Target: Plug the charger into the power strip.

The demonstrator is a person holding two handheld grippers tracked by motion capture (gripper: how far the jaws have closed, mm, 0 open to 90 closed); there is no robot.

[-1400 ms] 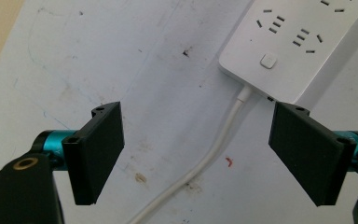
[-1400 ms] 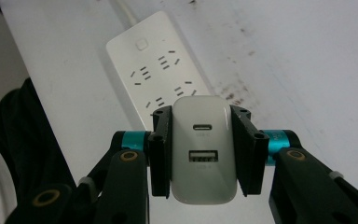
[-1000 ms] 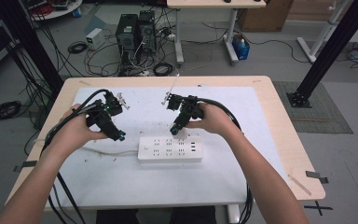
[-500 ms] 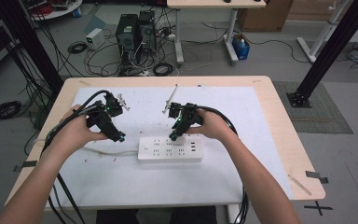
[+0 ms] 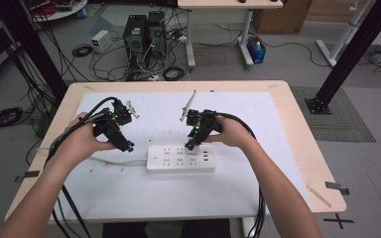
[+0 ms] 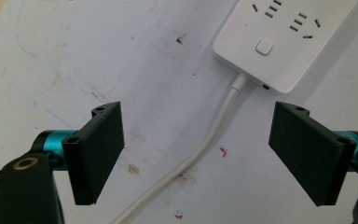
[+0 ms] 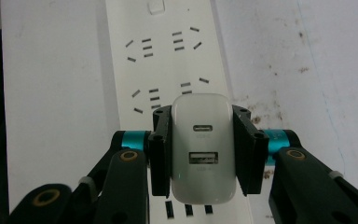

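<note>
Here, the right gripper [image 7: 204, 149] holds a white charger [image 7: 204, 154] over the power strip [image 7: 168, 60].
Its two black jaws squeeze the charger from both sides, just above the strip's holes. The left gripper [image 6: 198, 154] is wide open, holding nothing, with the strip's white cord [image 6: 205, 144] lying between its jaws on the white table [image 5: 238, 188].

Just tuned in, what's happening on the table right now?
A person holds a tool in each hand over a white power strip. The right tool grips a white charger directly above the strip's sockets, apparently about to plug it in. The left tool is open, hovering over the strip's cord near its switch end.
</note>
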